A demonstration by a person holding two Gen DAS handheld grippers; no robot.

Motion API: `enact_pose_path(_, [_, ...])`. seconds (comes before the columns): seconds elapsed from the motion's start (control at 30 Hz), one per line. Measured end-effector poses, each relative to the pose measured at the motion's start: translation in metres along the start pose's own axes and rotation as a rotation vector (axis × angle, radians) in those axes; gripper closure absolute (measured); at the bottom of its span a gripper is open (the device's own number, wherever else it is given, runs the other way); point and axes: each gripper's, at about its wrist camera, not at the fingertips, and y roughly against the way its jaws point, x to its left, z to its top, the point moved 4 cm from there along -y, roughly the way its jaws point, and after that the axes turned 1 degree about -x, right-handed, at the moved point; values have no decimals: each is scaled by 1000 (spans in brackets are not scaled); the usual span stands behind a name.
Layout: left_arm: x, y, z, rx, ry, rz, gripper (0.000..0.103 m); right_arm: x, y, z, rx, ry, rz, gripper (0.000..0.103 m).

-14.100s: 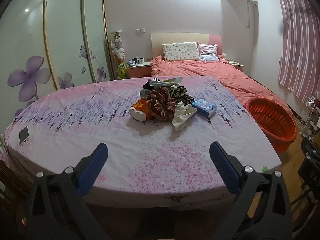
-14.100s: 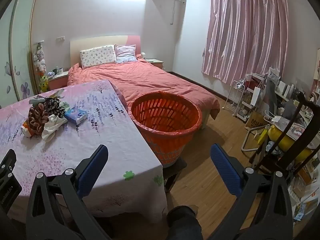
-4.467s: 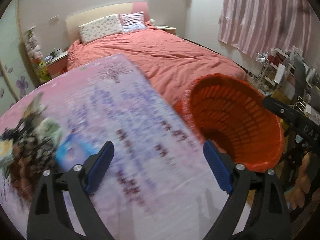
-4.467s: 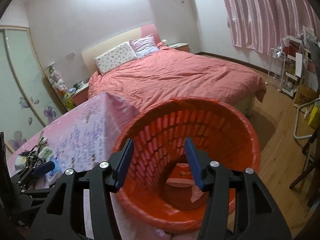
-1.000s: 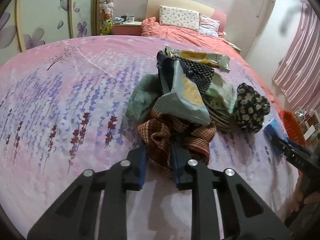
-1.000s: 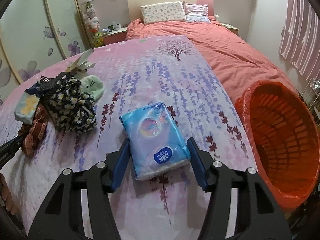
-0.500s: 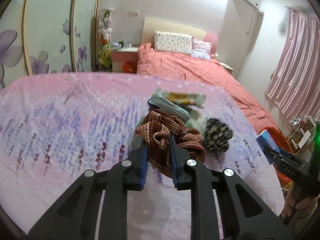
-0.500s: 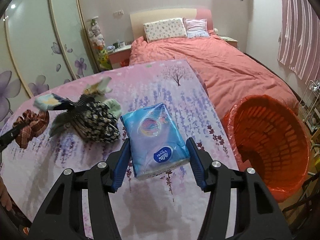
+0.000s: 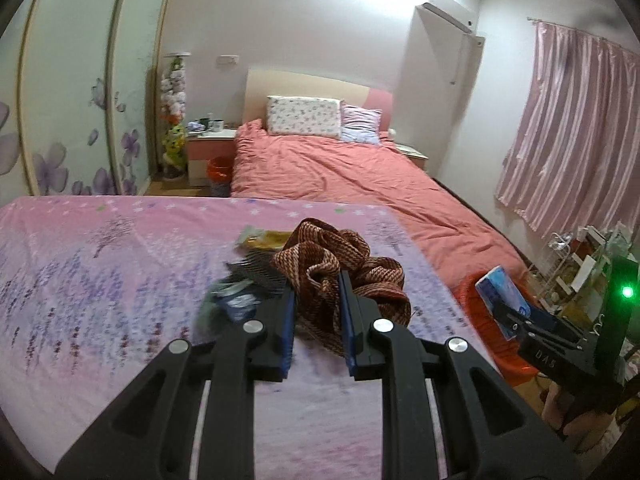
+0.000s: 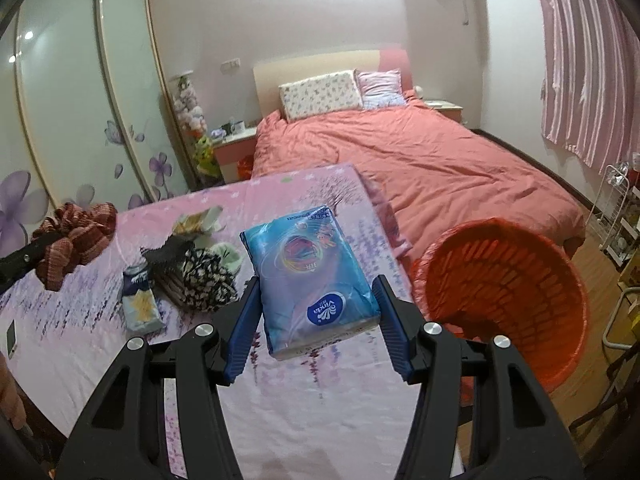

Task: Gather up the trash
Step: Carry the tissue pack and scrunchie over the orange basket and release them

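Observation:
My left gripper is shut on a brown checked cloth, which hangs above the pink flowered table. The same cloth shows at the left of the right wrist view. My right gripper is shut on a blue tissue pack, lifted off the table. That pack also appears at the right of the left wrist view. An orange basket stands on the floor right of the table. A small heap remains on the table: a black flowered cloth, a snack bag and wrappers.
A bed with a coral cover lies beyond the table. A phone rests at the table's left edge. Wire shelves stand by the pink curtain. Wardrobe doors line the left wall.
Both grippers have risen from the table. The brown cloth came up off the heap with the left one, and the tissue pack left the tabletop with the right one.

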Motion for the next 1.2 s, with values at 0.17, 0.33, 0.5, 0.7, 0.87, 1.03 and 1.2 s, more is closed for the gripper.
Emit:
enact_pose_path(0.17, [-32,-12,0,12,-16,-56,83,-20,13,6,-41,-23,-30,47])
enact_pose_path(0.33, [-72,-27,-1,25,-46,-115,83,-49,25,11,-83,-57,-75,47])
enact_pose_path(0.5, [-114,-45,-4,43,-82,-171,83,-81,30,15,-112,-97,-126,47])
enact_pose_path(0.7, [-171,-72,-13,78,-126,-262,82,-127,27,14,-125,-174,-176,47])
enact_pose_path(0.87, [-217,-96,-22,106,-189,-323,82,-159,22,14,-129,-242,-199,47])
enact_pose_path(1.03, [-259,-123,-34,138,-239,-365,81,-185,10,14,-123,-301,-214,47])
enact_pose_path(1.2, [-273,-151,-50,182,-272,-337,50,-200,-8,6,-92,-335,-220,41])
